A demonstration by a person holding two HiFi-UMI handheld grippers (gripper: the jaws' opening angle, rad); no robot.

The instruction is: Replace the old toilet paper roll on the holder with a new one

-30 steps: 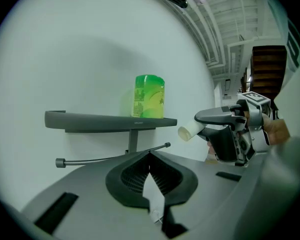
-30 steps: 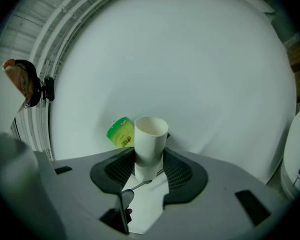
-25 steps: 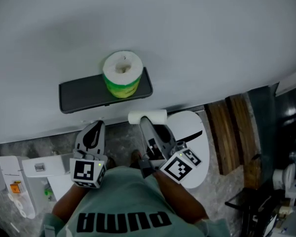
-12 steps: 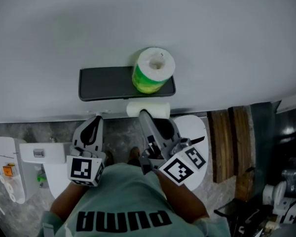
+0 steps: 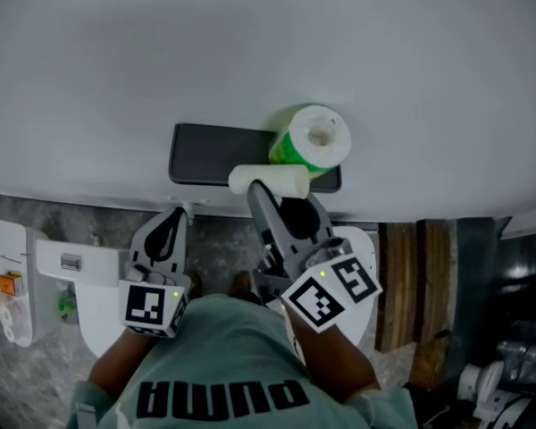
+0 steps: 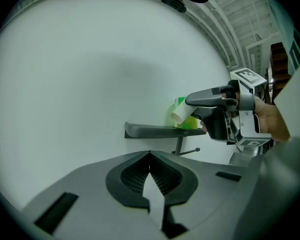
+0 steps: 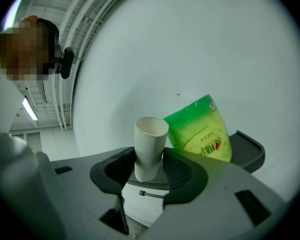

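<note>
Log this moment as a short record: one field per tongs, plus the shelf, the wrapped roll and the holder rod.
left tongs: shut, nothing between them
right tongs: shut on the empty cardboard tube, up by the shelf
wrapped roll: green wrapper, standing on end at the shelf's right end
shelf: dark, fixed to the white wall
holder rod: bare, under the shelf

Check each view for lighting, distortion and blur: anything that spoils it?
Head view: dim, even light, no glare; roll and shelf sharp. Left gripper view: heavy fisheye, black corners, a soft shadow on the wall. Right gripper view: same fisheye and dark rim; tube crisp, roll vividly green.
</note>
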